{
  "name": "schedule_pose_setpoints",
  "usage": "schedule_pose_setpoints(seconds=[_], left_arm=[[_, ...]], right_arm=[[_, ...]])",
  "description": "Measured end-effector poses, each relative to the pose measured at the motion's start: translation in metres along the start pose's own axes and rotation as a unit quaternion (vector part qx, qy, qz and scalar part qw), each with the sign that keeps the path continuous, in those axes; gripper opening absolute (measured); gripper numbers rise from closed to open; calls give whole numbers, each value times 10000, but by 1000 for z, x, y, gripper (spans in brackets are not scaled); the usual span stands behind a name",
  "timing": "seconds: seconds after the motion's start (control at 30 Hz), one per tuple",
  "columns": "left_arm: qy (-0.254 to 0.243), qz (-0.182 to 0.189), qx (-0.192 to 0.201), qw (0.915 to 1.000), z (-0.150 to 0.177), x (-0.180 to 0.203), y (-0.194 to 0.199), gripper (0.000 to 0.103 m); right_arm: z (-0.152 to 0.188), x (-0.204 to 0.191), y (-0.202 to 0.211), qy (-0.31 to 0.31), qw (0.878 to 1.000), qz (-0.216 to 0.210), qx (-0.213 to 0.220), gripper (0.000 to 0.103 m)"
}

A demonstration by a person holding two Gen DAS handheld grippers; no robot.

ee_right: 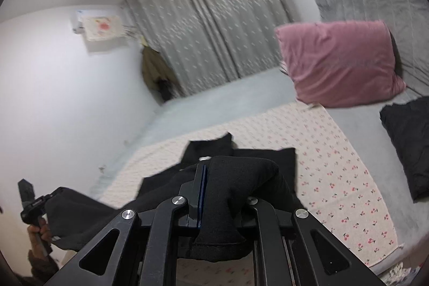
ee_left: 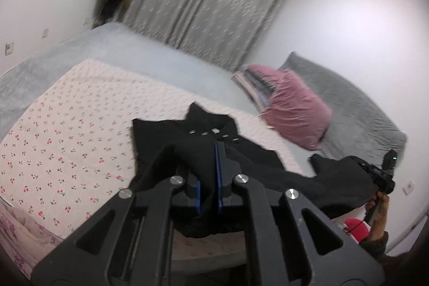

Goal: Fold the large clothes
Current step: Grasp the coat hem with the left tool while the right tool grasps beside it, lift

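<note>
Black garment [ee_left: 249,160] pinched by left gripper [ee_left: 214,152] and right gripper [ee_right: 205,170]; pink pillow [ee_right: 337,60] beyond on cherry-print sheet [ee_left: 67,141].

The cherry-print quilt [ee_left: 67,130] lies bare left of the black garment [ee_left: 166,136], and the far grey sheet [ee_left: 166,63] is clear up to the curtain [ee_left: 209,4]. On the right, a pink pillow [ee_left: 292,109] and a dark cushion [ee_right: 407,141] block the way.

Black tool [ee_left: 207,173] — blue pads [ee_left: 217,173], silver screws [ee_left: 177,180].
</note>
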State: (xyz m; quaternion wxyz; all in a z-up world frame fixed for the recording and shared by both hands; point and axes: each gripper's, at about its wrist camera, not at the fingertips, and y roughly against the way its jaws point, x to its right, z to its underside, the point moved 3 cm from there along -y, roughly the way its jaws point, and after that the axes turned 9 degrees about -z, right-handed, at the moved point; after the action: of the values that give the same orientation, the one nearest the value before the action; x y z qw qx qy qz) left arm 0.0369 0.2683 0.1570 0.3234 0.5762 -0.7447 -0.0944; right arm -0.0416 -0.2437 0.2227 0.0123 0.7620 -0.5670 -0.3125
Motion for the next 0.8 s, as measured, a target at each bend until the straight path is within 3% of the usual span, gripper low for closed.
schedule_pose_setpoints(seconds=[0.3, 0.47, 0.67, 0.8], left_arm=[[-223, -934, -156, 9953, -49, -1, -143, 11], [-365, -1296, -434, 9899, -64, 0, -232, 12], [-539, -1748, -1166, 9762, -38, -22, -329, 15], [-644, -1874, -1524, 9683, -9, -38, -370, 19]], right_arm=[[-32, 44, -129, -42, 9970, 775, -54, 13], [-42, 75, -212, -70, 9914, 1234, -436, 13], [-19, 134, -302, -466, 9791, 1527, -1263, 14], [12, 168, -347, -601, 9693, 1667, -1707, 17]])
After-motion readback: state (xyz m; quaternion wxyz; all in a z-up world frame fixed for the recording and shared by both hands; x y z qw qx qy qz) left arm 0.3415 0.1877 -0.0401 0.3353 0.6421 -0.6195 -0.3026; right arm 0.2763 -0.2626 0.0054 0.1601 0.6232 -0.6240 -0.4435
